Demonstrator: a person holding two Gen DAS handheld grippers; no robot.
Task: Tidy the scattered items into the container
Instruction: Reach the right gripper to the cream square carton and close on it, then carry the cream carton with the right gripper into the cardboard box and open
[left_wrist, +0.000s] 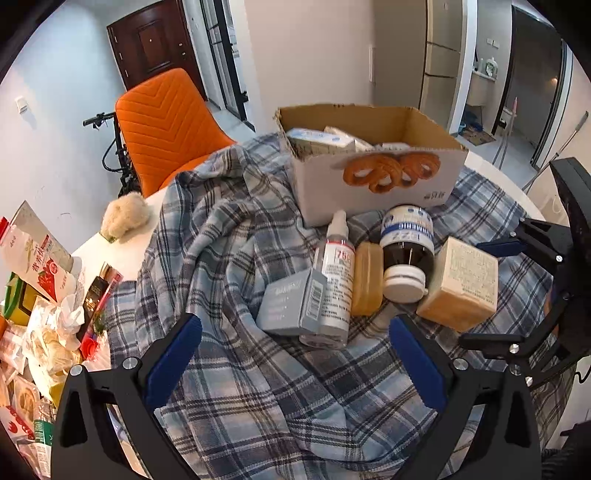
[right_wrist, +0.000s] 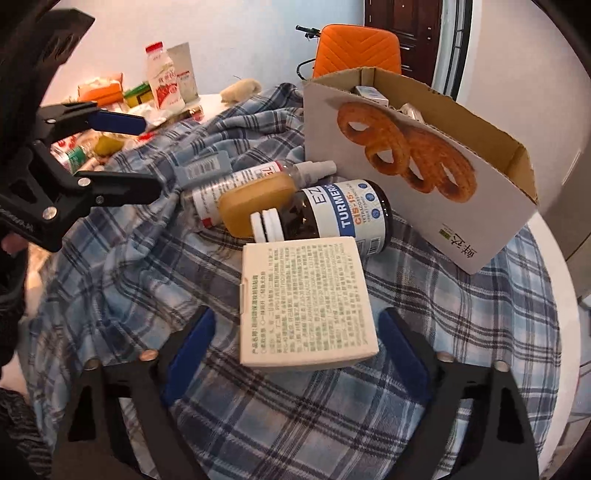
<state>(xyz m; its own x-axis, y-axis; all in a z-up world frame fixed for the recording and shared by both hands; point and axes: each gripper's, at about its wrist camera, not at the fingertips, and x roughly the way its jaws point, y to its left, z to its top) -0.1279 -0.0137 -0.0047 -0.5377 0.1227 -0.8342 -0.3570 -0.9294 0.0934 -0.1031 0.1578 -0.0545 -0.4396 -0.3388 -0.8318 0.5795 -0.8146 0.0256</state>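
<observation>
Black tongs are angling downward in both hands: the right gripper (right_wrist: 295, 354) is straddling the cream box (right_wrist: 306, 299), pads spread, not pressing; the left gripper (left_wrist: 295, 354) is gaping, empty, near the grey box (left_wrist: 291, 306). Plaid cloth (left_wrist: 229, 236) is covering the table beneath the cardboard container (left_wrist: 373, 173), bottles lying beside it.

The left tongs (left_wrist: 295, 354) point down at a slant. Their two black arms stand wide apart, and the blue pads (left_wrist: 173, 362) touch nothing.

The right tongs (right_wrist: 295, 354) also point down at a slant. Their arms are spread too, and the blue pads (right_wrist: 188, 354) press on nothing.

The two tongs are side by side, near each other. Each camera sees the other tongs from the side, also with arms apart.
</observation>
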